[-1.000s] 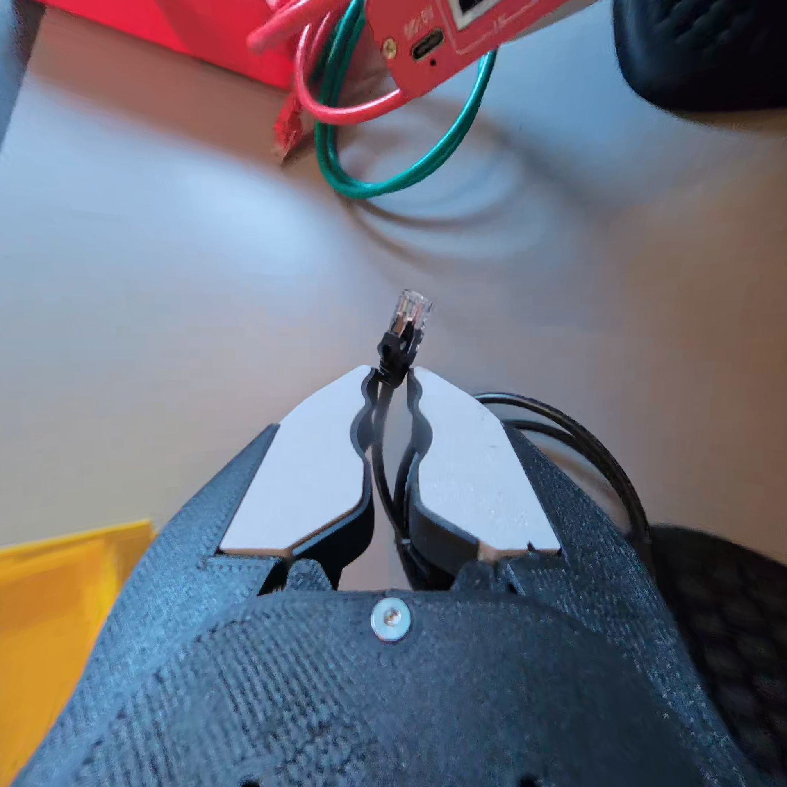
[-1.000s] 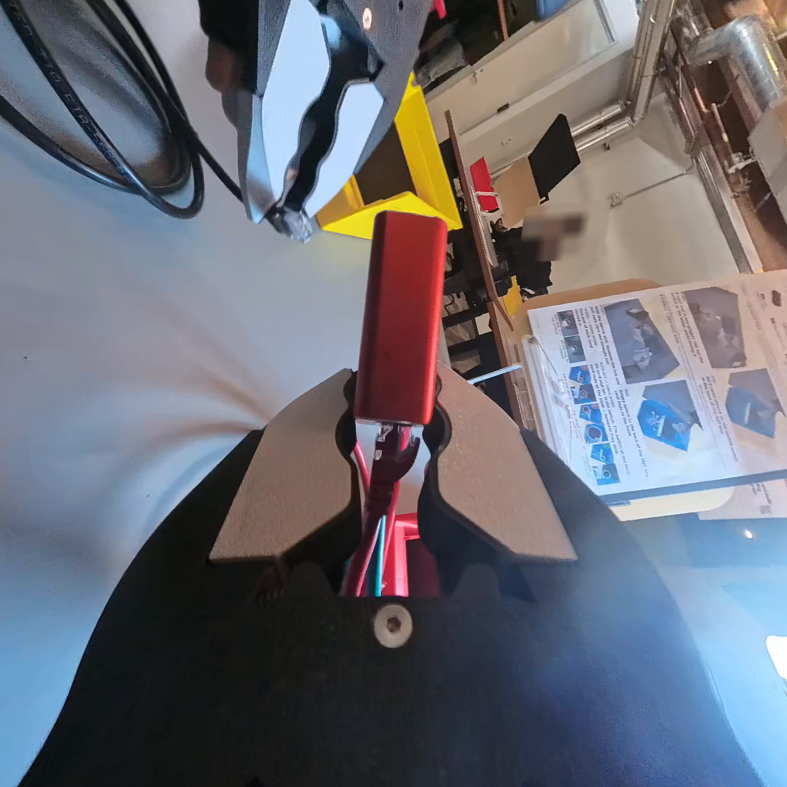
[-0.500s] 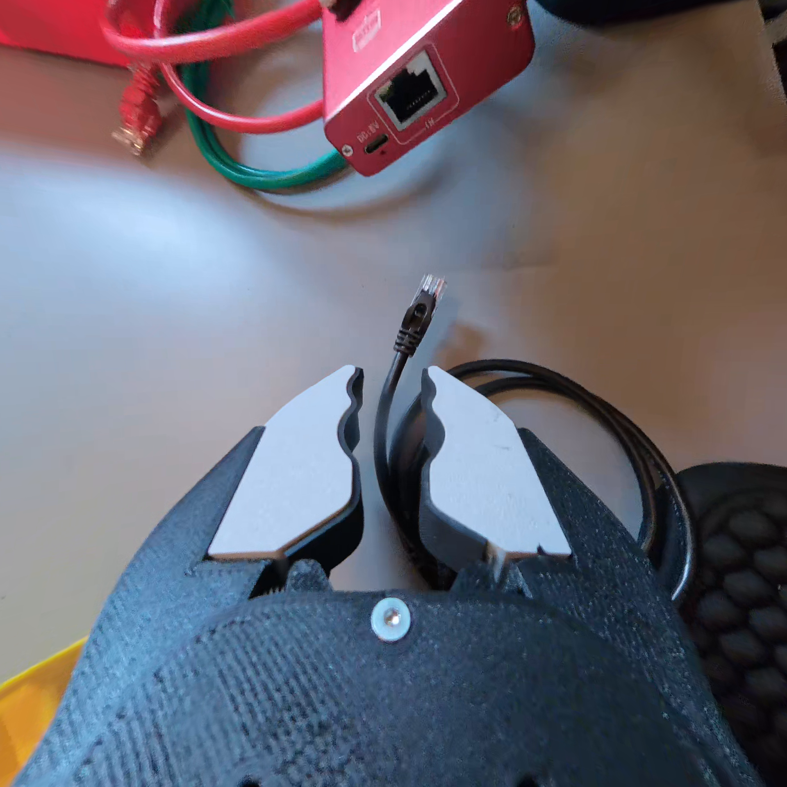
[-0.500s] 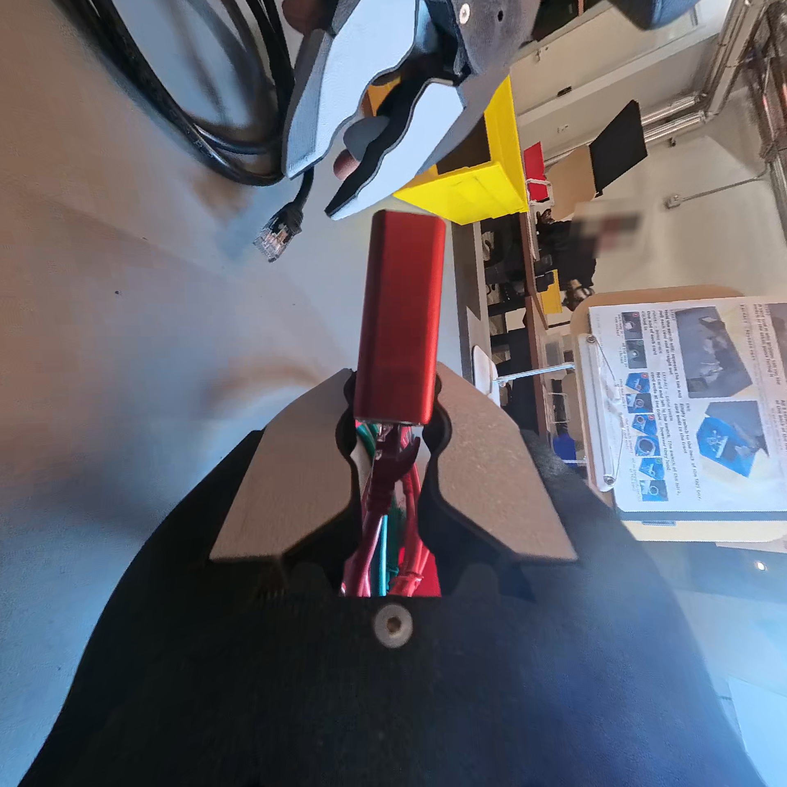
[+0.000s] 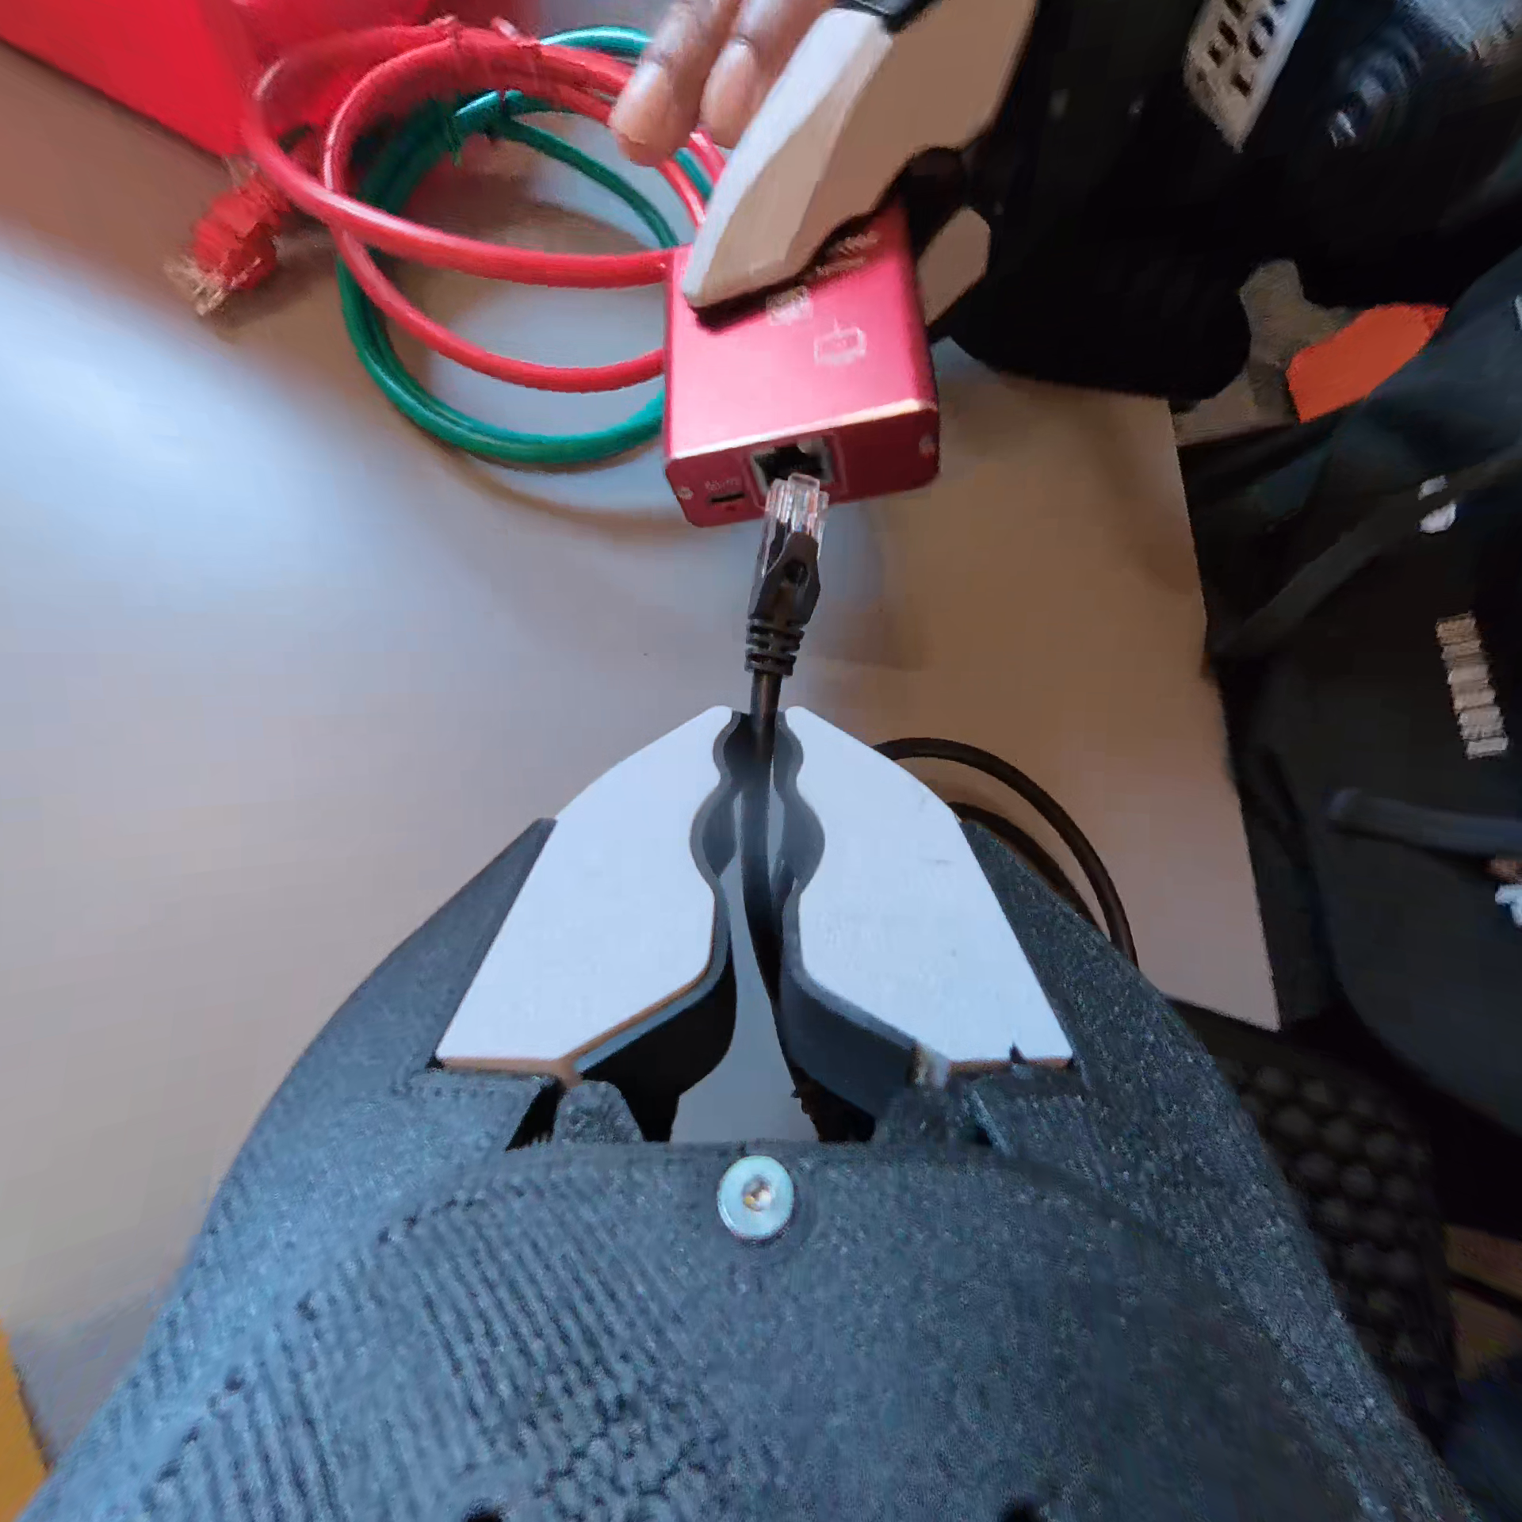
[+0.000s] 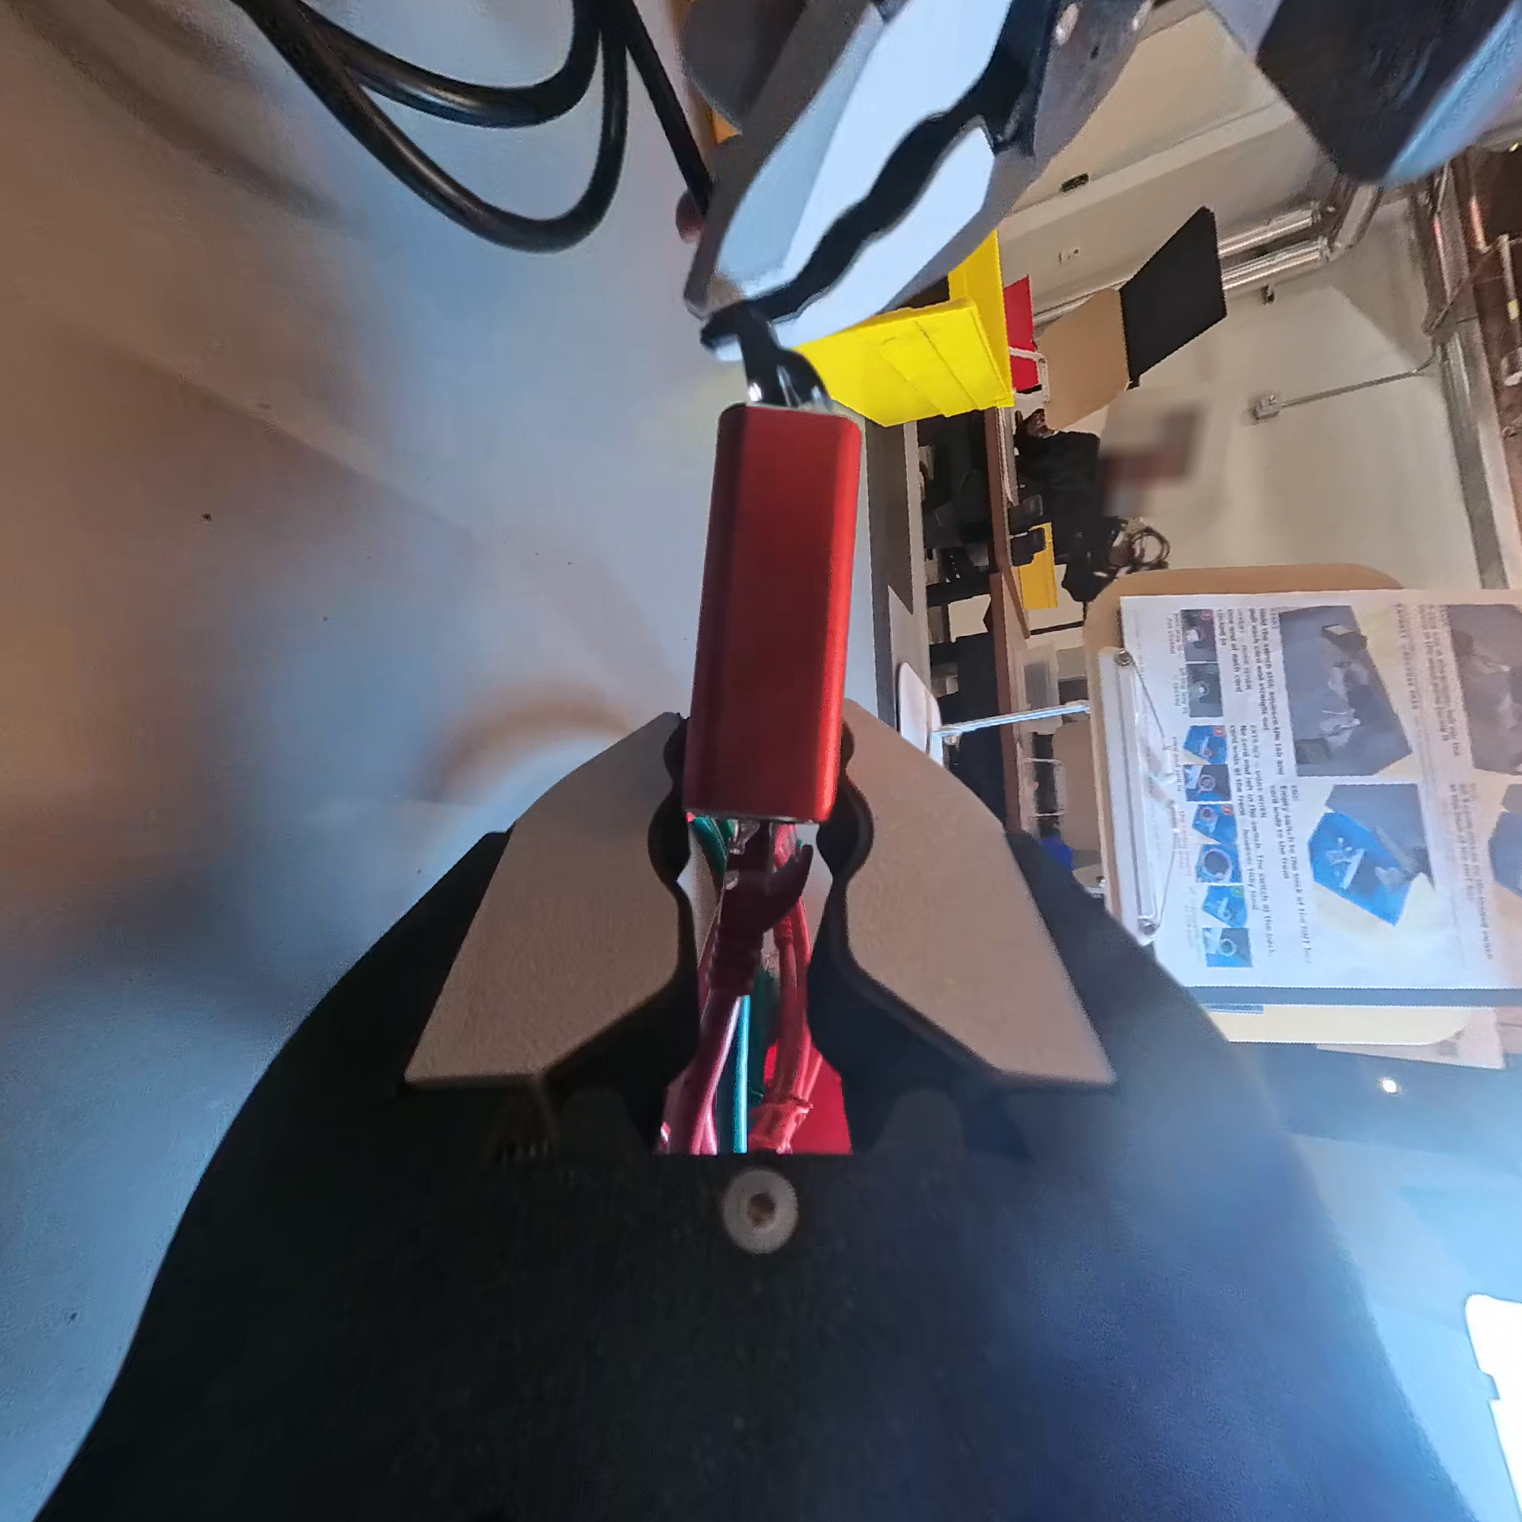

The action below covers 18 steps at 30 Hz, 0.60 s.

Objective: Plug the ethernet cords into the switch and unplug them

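Black cord [image 5: 762, 824]: limp; clamped by left gripper [image 5: 758, 725] behind the boot, plug [image 5: 792, 515] at port.
Switch [image 6: 770, 618]: rigid, light; clamped in right gripper [image 6: 762, 741].

A pale tabletop [image 6: 288, 576] fills the nine o'clock side of the right wrist view. At three o'clock stand a yellow bin [image 6: 922, 362], a whitish wall [image 6: 1318, 461] and a clipboard of printed sheets [image 6: 1318, 791].

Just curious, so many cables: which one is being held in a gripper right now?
The black cord, pinched in the left gripper, its clear plug at the red switch. The red cord and green cord lie loose.
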Motion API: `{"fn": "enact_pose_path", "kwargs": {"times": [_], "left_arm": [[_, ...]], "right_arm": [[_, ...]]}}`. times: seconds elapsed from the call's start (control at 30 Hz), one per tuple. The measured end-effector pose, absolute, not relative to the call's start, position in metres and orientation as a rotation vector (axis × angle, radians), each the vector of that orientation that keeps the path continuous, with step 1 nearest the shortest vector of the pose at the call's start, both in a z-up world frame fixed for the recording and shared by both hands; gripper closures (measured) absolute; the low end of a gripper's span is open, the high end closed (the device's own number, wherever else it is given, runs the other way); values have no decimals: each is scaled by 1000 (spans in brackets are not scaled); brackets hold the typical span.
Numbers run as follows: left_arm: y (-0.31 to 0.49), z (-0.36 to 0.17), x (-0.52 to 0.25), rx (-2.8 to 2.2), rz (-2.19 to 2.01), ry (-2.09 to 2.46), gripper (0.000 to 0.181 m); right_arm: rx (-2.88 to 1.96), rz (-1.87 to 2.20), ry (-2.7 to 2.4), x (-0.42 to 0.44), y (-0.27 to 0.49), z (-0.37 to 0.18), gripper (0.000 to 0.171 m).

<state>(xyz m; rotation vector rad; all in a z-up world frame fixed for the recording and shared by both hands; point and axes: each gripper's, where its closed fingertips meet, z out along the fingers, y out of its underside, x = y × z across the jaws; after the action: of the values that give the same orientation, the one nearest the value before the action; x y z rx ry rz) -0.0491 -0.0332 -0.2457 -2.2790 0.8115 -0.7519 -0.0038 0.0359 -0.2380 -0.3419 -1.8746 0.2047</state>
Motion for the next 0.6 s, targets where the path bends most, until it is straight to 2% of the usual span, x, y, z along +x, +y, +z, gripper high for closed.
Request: {"fn": "enact_pose_path", "kwargs": {"times": [0.6], "left_arm": [[-45,-264,-31,-2433,-1110,643,176]], "right_arm": [[-190,30,-1912,-4,30,-251,144]]}}
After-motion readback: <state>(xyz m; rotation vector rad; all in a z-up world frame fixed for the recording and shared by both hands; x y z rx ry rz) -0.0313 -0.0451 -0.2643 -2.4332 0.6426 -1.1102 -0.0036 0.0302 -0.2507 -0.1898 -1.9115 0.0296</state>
